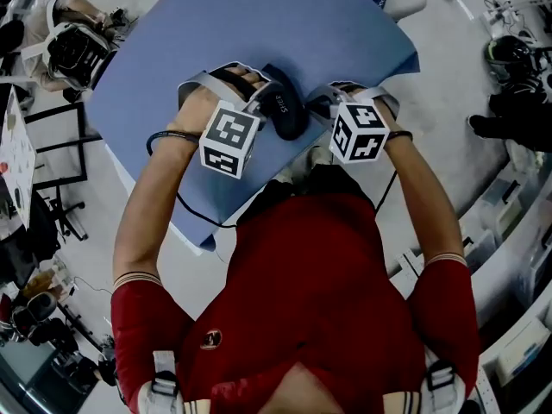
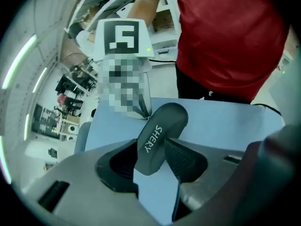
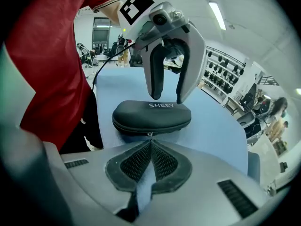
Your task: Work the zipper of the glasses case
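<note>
as the closed, empty right gripper (image 3: 151,147) faces the zip pull (image 3: 150,134), the wide-open left gripper (image 3: 168,98) straddles the case (image 3: 151,114), probably to steady it.

I have both forearms reaching up the middle of the head view, the left forearm (image 1: 151,197) and right forearm (image 1: 423,197) converging toward the upper centre. The left gripper (image 1: 259,93) sits just left of centre, pointed steeply down, its jaws standing apart. The right gripper (image 1: 332,106) sits just right of centre, also angled down, its jaws pressed together tip to tip. The left marker cube (image 1: 229,138) and right marker cube (image 1: 358,132) face the camera, near each other.
</note>
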Tool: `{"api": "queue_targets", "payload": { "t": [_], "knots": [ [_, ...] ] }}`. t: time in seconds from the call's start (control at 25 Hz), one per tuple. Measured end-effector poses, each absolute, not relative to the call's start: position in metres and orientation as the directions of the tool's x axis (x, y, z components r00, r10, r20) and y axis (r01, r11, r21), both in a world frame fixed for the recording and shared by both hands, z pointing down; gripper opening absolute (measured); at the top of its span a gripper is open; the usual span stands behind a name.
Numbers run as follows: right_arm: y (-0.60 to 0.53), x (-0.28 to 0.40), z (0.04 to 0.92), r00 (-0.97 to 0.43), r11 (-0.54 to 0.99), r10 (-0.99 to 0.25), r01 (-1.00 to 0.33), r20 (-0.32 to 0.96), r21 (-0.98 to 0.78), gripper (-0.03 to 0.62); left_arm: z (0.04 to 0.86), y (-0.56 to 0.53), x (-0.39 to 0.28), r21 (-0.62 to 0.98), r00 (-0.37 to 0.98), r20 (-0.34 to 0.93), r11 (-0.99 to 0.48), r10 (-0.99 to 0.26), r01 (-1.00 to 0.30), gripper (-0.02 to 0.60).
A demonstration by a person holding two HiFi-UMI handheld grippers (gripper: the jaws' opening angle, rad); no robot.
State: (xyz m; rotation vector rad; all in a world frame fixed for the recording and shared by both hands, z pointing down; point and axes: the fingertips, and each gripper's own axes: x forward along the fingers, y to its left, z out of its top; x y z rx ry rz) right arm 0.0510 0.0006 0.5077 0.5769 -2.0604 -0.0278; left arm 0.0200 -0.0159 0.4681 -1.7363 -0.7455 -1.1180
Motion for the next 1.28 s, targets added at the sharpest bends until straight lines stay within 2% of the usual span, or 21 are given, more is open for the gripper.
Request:
{"api": "queue_targets", "payload": {
  "t": [0.24, 0.48, 0.8, 1.28],
  "knots": [
    [-0.008, 0.039, 0.506, -0.402, 0.891, -0.401, -0.382, 0.823, 0.247, 0.000, 0.474, -0.017, 0.002, -0.257, 0.273, 0.960, -0.185, 0.064, 0.948, 0.164],
    [-0.007, 0.046, 0.506, -0.395, 0.891, -0.402, -0.378, 0.826, 0.253, 0.001, 0.476, -0.015, 0.011, -0.125, 0.134, 0.988, -0.118, 0.077, 0.985, 0.181],
    [-0.016, 0.029, 0.500, -0.391, 0.882, -0.401, -0.408, 0.829, 0.235, 0.000, 0.470, -0.028, -0.004, -0.030, 0.047, 0.992, -0.140, 0.114, 0.990, 0.184],
    [0.013, 0.023, 0.497, -0.375, 0.816, -0.433, -0.549, 0.819, 0.180, 0.002, 0.471, -0.028, -0.002, -0.048, 0.079, 0.982, -0.180, 0.171, 0.983, 0.188]
  ]
}}
